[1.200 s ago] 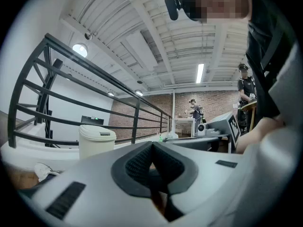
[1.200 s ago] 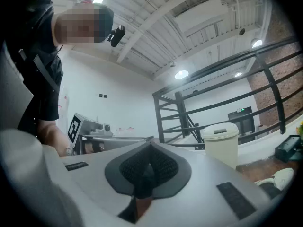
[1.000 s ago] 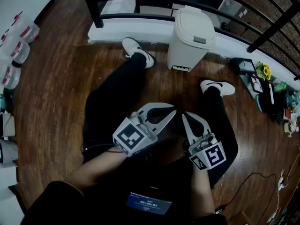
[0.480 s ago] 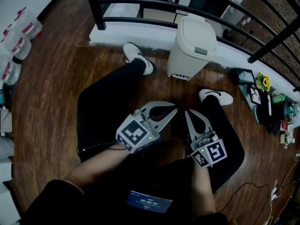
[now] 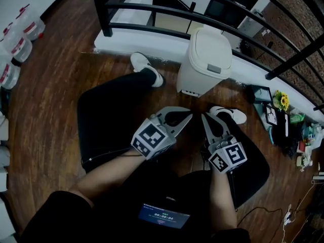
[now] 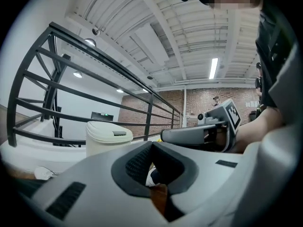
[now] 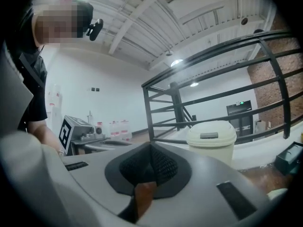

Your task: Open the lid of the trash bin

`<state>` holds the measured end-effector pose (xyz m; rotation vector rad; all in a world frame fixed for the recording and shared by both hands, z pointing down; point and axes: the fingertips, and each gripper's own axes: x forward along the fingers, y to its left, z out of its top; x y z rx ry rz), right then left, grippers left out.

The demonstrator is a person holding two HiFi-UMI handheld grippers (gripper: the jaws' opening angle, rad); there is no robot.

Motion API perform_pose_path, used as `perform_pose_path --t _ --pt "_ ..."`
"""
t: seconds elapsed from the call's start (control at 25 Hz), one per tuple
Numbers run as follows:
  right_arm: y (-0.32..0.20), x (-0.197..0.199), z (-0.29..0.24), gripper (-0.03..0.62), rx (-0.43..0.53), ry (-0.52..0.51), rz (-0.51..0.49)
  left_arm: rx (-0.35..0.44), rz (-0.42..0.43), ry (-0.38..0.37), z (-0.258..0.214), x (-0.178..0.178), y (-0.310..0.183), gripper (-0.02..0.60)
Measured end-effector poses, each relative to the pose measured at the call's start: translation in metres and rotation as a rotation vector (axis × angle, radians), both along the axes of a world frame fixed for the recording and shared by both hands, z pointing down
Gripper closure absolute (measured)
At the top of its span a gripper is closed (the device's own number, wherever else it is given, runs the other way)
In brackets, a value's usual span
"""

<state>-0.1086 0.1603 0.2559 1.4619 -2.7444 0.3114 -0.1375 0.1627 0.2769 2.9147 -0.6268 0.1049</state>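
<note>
A cream trash bin stands on the wood floor against the white ledge, its domed lid down and a grey push tab at the front. My left gripper and right gripper hang side by side over my legs, short of the bin, both shut with nothing between the jaws. In the left gripper view the bin stands ahead at the left, beyond the left gripper. The right gripper view has the bin ahead at the right of the right gripper.
A black railing on a white ledge runs behind the bin. White shoes stand on either side of its base. Bottles line the left wall. Frames and flowers lie at the right.
The view has moved toward the bin, which now lies nearer the grippers. Both grippers have come slightly forward and stayed shut. The right shoe has stepped closer to the bin.
</note>
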Motion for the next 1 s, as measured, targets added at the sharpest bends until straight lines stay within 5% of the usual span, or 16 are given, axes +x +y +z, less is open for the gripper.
perform_pose_path --t 0.44,1.0 --pt "-0.084 0.065 0.027 0.569 -0.059 0.043 0.05 -0.14 -0.024 -0.018 0.032 0.065 -0.082 0.548" --pt "-0.143 0.118 0.05 0.569 -0.104 0.069 0.079 -0.086 -0.03 -0.102 0.032 0.119 -0.14 0.548"
